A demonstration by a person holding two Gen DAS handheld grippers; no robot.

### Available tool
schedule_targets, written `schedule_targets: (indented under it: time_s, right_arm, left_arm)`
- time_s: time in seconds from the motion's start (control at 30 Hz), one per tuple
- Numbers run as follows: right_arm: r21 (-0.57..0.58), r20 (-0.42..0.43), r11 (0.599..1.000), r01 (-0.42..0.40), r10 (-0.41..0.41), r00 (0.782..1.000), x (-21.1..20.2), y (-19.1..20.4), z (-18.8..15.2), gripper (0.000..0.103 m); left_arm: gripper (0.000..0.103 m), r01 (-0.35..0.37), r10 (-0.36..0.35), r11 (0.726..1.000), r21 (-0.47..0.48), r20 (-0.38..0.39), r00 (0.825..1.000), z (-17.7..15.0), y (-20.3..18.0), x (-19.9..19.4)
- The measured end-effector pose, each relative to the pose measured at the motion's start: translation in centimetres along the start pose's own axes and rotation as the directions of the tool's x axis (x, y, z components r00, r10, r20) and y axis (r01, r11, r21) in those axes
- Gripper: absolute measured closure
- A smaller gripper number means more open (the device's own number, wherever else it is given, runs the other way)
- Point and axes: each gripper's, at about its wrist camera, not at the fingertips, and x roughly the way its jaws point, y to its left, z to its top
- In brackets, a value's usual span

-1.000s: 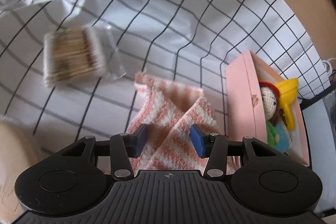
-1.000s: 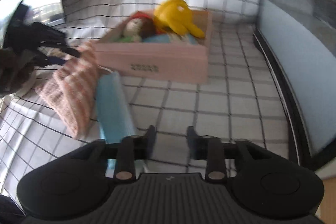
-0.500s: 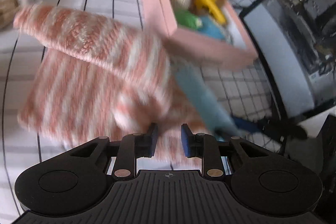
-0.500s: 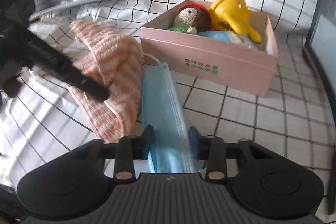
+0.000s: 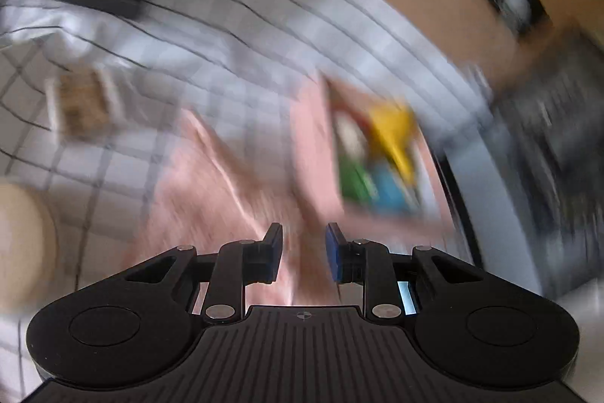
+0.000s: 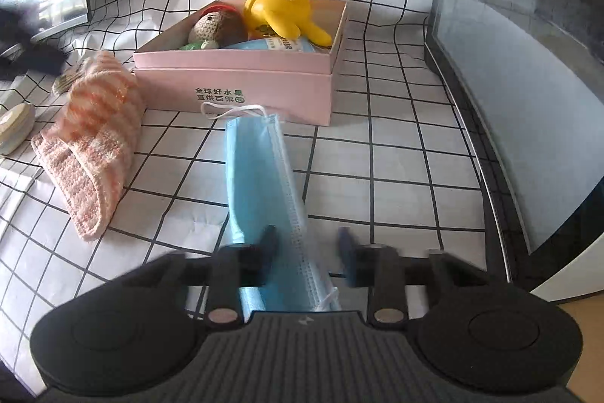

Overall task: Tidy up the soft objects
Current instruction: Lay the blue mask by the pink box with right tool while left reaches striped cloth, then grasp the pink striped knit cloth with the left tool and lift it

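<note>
The left-wrist view is now heavily smeared, where half a second ago it looked close down on the striped cloth. The left gripper (image 5: 304, 253) has its fingers drawn close together; pink knit fills the narrow gap between them, but the blur hides whether the pads pinch it. The pink-and-white knitted cloth (image 6: 96, 142) lies crumpled at the left of the right-wrist frame, on the worktop just left of the pink box (image 6: 234, 85). The dark bar of the other tool that crossed the cloth half a second ago is now only a dark blur at the far left edge.

The right gripper (image 6: 307, 257) has just been opening: its fingers are released and stand apart with the near end of the blue face mask (image 6: 260, 184) lying between them, the pads clear of it. The mask stretches from lower centre up to the box front, its white ear loop touching the box wall.

Counted: one box, one knitted cloth, one loose mask. Inside the box are one crocheted doll (image 6: 217, 27), one yellow soft toy (image 6: 281, 8) and one light-blue packet (image 6: 275, 44). One blurred brown-and-white pack (image 5: 81, 102) lies at the left of the left-wrist frame on the grid-patterned sheet (image 6: 396, 153) covering the worktop.
</note>
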Motion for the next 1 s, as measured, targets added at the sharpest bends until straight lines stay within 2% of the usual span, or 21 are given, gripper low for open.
schedule_targets:
  time_s: [0.03,0.1,0.2,0.27,0.33,0.43,0.5,0.57,0.6,0.77,0.9,1.0]
  right_arm:
    - [0.004,0.000,1.000,-0.002,0.002,1.000,0.1,0.0,-0.1,0.039]
    - [0.019,0.015,1.000,-0.001,0.001,1.000,0.1,0.0,-0.4,0.037]
    - [0.033,0.037,0.999,0.004,-0.005,0.999,0.0,-0.2,-0.9,0.032]
    - [0.038,0.054,0.999,0.009,-0.011,0.998,0.0,-0.2,-1.1,0.027]
    - [0.055,0.063,0.998,0.029,-0.033,0.997,0.0,-0.3,-1.4,0.019]
    - [0.058,0.081,0.998,0.032,-0.036,0.996,0.0,-0.3,-1.8,0.013]
    - [0.066,0.086,0.997,0.032,-0.038,0.996,0.1,-0.3,-2.1,0.008]
    - [0.058,0.078,0.998,0.022,-0.027,0.997,0.2,-0.2,-1.9,0.002]
    - [0.051,0.073,0.999,0.018,-0.022,0.997,0.4,-0.2,-1.8,0.001]
    - [0.046,0.071,0.999,0.017,-0.020,0.997,0.5,0.0,-1.7,0.000]
    - [0.046,0.073,0.999,0.017,-0.020,0.997,0.5,0.0,-1.7,0.000]
    - [0.046,0.074,0.999,0.018,-0.021,0.997,0.5,0.1,-1.7,0.000]
  left_arm:
    - [0.076,-0.024,0.025,0.997,-0.072,0.018,1.000,0.9,1.1,0.8]
    - [0.076,-0.077,0.083,0.983,-0.166,0.032,0.996,2.0,3.1,2.1]
    - [0.076,-0.175,0.175,0.971,-0.162,-0.017,0.984,2.3,4.5,4.1]
    - [0.075,-0.198,0.190,0.968,-0.152,-0.064,0.980,2.1,4.8,5.0]
    - [0.076,-0.217,0.208,0.965,-0.146,-0.072,0.975,1.7,5.0,5.3]
    - [0.076,-0.207,0.203,0.969,-0.132,-0.045,0.978,1.6,4.9,4.7]
    - [0.076,-0.207,0.205,0.977,-0.055,-0.051,0.978,1.8,4.2,4.8]
    - [0.075,-0.217,0.220,0.975,0.046,-0.065,0.973,2.0,3.4,5.2]
    - [0.075,-0.220,0.225,0.973,0.066,-0.066,0.972,2.0,3.1,5.3]
    - [0.074,-0.221,0.226,0.971,0.094,-0.045,0.973,1.4,2.7,5.5]
    - [0.071,-0.162,0.173,0.977,0.135,-0.072,0.982,0.6,2.6,5.3]
    - [0.071,-0.068,0.087,0.985,0.161,-0.118,0.989,-0.4,1.9,4.4]
